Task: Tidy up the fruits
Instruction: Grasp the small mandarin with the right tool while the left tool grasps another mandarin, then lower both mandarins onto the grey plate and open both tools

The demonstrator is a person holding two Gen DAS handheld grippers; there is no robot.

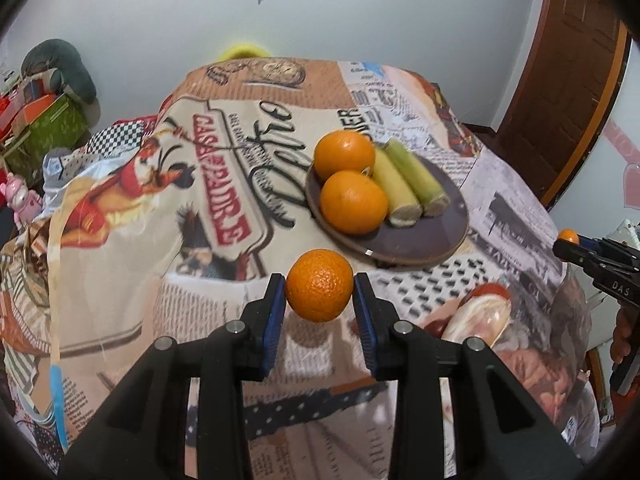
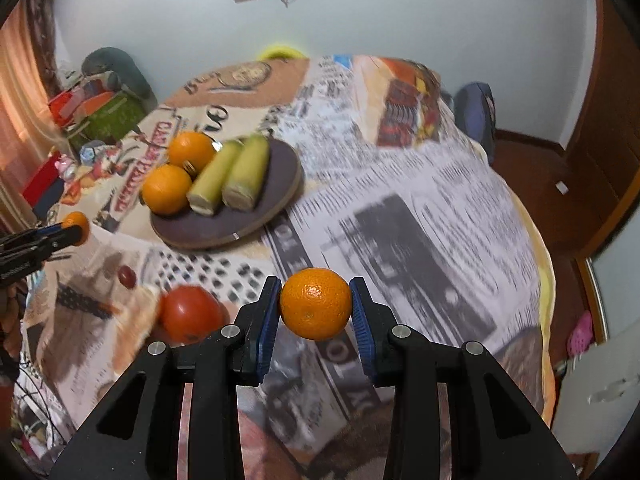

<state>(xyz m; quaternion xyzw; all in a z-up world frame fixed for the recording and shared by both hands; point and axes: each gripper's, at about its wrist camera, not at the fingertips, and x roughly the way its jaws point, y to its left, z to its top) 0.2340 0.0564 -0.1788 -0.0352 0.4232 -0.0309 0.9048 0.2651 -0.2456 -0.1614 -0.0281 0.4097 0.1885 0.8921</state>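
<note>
A dark round plate (image 1: 424,236) (image 2: 276,184) on the printed tablecloth holds two oranges (image 1: 354,202) (image 2: 167,189) and two green-yellow corn cobs (image 1: 400,188) (image 2: 224,176). My left gripper (image 1: 320,300) is shut on an orange (image 1: 319,285) and holds it above the cloth, just in front of the plate. My right gripper (image 2: 315,306) is shut on another orange (image 2: 316,303), above the cloth to the right of the plate. Each gripper shows at the edge of the other's view, still holding its orange (image 1: 568,237) (image 2: 76,224).
The tablecloth (image 1: 224,184) drapes over the table's edges. The red tomato (image 2: 192,314) near my right gripper looks like part of the cloth's print. Boxes and clutter (image 1: 44,116) stand at the far left. A wooden door (image 1: 568,80) is at the right.
</note>
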